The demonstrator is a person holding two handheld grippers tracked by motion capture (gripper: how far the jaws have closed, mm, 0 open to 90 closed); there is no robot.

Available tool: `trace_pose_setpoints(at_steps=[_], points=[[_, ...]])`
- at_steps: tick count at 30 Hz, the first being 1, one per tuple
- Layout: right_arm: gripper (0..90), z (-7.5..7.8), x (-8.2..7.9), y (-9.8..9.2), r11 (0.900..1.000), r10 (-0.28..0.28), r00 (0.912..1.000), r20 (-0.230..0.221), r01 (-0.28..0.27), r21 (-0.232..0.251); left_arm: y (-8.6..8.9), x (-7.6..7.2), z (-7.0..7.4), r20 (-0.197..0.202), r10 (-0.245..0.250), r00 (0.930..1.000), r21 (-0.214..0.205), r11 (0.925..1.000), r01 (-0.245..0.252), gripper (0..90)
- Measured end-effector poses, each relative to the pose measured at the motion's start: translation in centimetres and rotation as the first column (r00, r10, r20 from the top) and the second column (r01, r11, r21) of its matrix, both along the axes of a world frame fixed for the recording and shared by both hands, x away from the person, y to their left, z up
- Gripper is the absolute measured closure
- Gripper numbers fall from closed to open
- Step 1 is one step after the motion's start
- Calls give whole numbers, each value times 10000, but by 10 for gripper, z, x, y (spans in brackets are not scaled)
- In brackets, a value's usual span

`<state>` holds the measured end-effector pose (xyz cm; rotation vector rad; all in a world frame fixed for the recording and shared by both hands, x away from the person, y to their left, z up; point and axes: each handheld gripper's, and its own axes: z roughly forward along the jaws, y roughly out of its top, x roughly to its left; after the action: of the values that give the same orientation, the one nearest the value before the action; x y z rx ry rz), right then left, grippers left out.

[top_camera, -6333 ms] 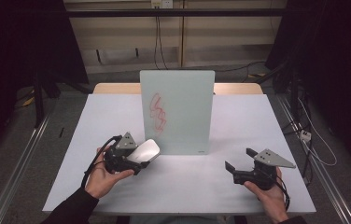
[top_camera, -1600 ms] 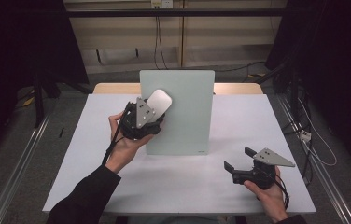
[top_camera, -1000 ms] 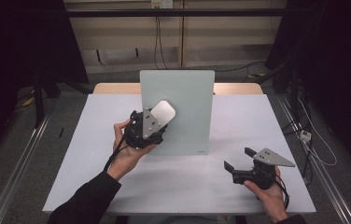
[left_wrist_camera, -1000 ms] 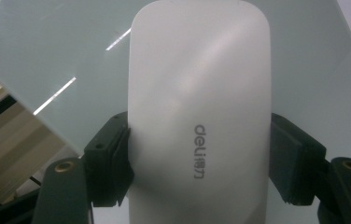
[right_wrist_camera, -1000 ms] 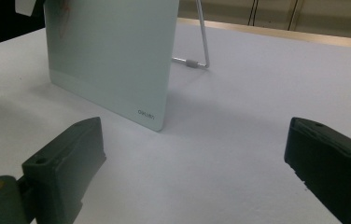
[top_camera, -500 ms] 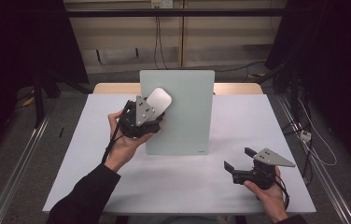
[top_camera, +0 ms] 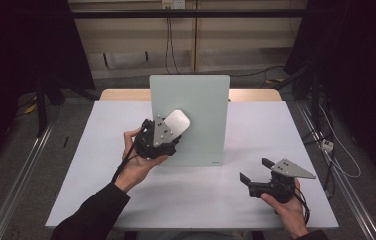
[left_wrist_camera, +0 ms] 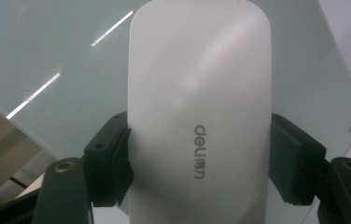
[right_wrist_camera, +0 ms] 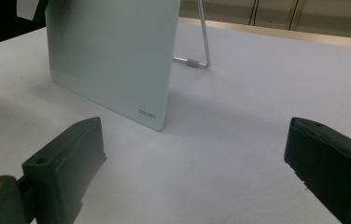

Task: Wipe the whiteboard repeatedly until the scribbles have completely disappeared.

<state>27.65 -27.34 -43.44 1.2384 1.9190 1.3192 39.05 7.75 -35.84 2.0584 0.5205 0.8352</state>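
A pale green glass board (top_camera: 203, 97) stands upright on a wire stand in the middle of the white table (top_camera: 201, 200). My left gripper (top_camera: 168, 132) is shut on a white eraser block (top_camera: 177, 121) and holds it against the left half of the board's face. In the left gripper view the eraser (left_wrist_camera: 199, 93), with a grey printed logo, sits between both pads with the board (left_wrist_camera: 47, 56) right behind it. My right gripper (top_camera: 254, 170) rests at the front right of the table, open, nothing between its jaws. It faces the board's lower corner (right_wrist_camera: 113, 51).
The board's wire stand (right_wrist_camera: 205, 46) props it from behind. A wooden strip (top_camera: 256, 94) runs along the table's far edge. Metal rails (top_camera: 21, 170) flank the table on the floor, and cables (top_camera: 336, 155) lie to the right.
The red scribble seen on the board earlier is gone. In the last second the eraser slid up the board's face and came back down. The right gripper stayed still.
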Motion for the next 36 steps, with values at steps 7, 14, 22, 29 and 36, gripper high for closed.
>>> trace_pose_setpoints(at_steps=[7, 14, 22, 29, 36], points=[[49, 0, 0, 0, 10000, -27, 10000, -29, 27, 37, 3, 6, 14, 184, 218, 9996, -288, 9994, -213, 312], [49, 0, 0, 0, 10000, -22, 10000, 5, 22, 47, -1, -1, -4, 41, -212, 9998, 284, 9994, 211, 312], [49, 0, 0, 0, 10000, -39, 10000, -11, 39, 36, -3, -10, -24, -341, -592, 9977, 810, 9948, 618, 312], [49, 0, 0, 0, 10000, -13, 10000, 3, 13, 1, -1, -5, -15, -405, -595, 9974, 650, 9960, 621, 312], [50, 0, 0, 0, 10000, -37, 10000, 12, 37, 24, 12, 4, 5, -188, -109, 9998, 64, 9999, 111, 312]])
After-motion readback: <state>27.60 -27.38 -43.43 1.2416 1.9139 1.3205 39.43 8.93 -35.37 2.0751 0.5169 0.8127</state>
